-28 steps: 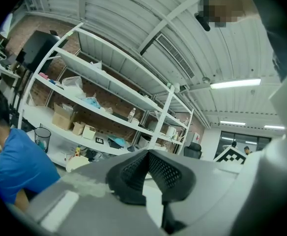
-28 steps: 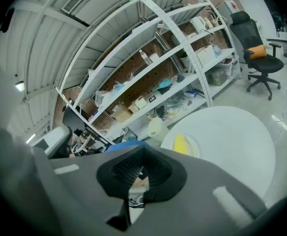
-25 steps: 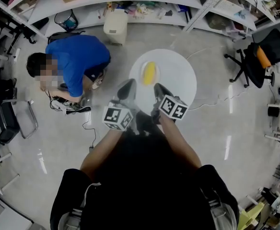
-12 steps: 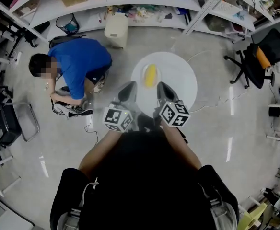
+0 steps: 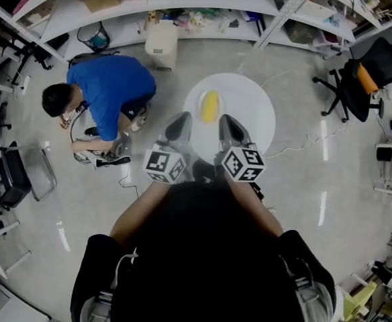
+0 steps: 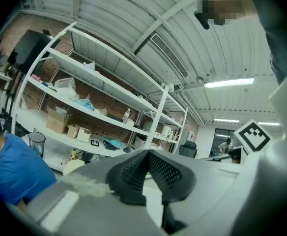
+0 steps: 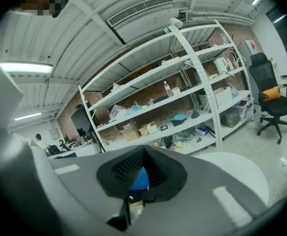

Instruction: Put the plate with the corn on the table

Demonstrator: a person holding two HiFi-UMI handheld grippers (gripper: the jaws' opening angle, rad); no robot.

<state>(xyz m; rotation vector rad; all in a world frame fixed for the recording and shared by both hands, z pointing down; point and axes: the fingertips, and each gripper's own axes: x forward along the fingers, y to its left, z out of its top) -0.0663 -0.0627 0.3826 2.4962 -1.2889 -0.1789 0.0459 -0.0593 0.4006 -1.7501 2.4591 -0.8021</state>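
In the head view a round white plate [image 5: 246, 116] is carried above the floor, with a yellow corn cob [image 5: 210, 106] lying on its left part. My left gripper [image 5: 180, 125] is shut on the plate's near left rim. My right gripper [image 5: 227, 129] is shut on the near rim just right of the corn. The left gripper view shows its jaws [image 6: 147, 154] closed, with a white strip of plate [image 6: 153, 203] below them. In the right gripper view the jaws [image 7: 143, 152] are closed and the plate [image 7: 242, 173] spreads out to the right.
A person in a blue shirt [image 5: 109, 86] crouches on the floor at the left over cables. White shelving [image 5: 182, 5] full of boxes curves along the far side, with a white bin [image 5: 161, 42] below it. An office chair [image 5: 370, 76] stands at the right, a folding chair [image 5: 21, 173] at the left.
The plate and both grippers keep nearly the same place and grip. The view has shifted slightly, and the crouching person has moved a little.
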